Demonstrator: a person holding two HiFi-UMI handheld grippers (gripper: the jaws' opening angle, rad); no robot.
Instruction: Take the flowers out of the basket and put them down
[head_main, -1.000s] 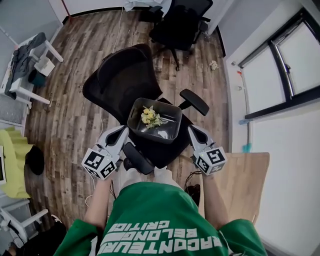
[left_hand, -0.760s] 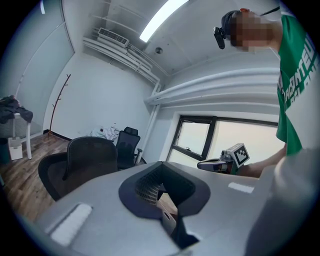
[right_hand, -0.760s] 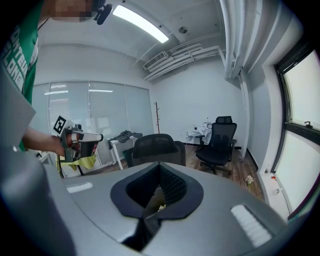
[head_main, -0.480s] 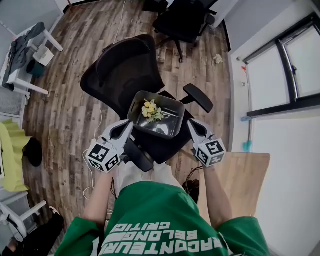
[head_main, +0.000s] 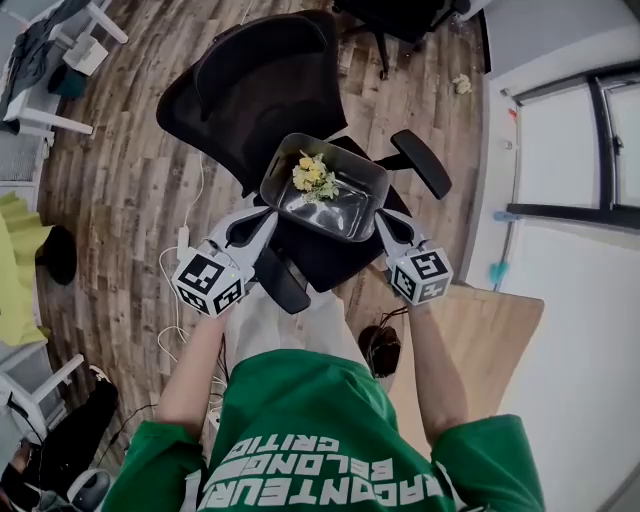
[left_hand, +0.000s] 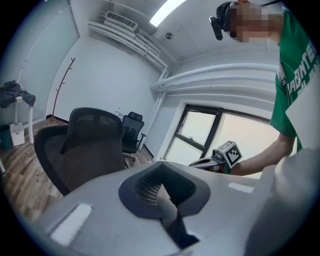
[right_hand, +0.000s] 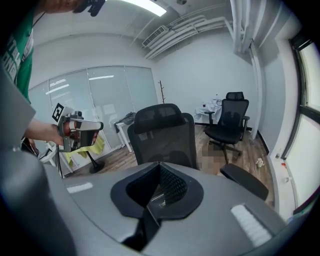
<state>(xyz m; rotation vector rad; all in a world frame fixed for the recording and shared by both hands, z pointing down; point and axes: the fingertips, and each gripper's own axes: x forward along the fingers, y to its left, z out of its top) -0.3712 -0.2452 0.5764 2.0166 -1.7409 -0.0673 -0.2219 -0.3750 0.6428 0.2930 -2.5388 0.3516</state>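
A grey basket (head_main: 372, 205) hangs over the seat of a black office chair (head_main: 255, 90). A small bunch of yellow and white flowers (head_main: 313, 178) lies inside it, toward its far left. My left gripper (head_main: 268, 213) is shut on the basket's near left edge and my right gripper (head_main: 381, 222) on its near right edge. In the left gripper view the basket wall (left_hand: 100, 200) fills the bottom and the jaws meet in its dark handle notch; the right gripper (left_hand: 215, 159) shows across it. The right gripper view shows the same basket wall (right_hand: 225, 200) and the left gripper (right_hand: 80, 131). The flowers are hidden in both.
The chair's armrests (head_main: 420, 165) (head_main: 280, 280) stick out on either side of the basket. A wooden tabletop (head_main: 480, 340) is at my right. A second black chair (head_main: 410, 15) stands farther off, and a white stand with clothes (head_main: 50, 60) is at the far left.
Both grippers keep their hold on the basket. The head view has shifted forward, so the basket and chair sit higher in the picture, and the basket looks slightly nearer the backrest.
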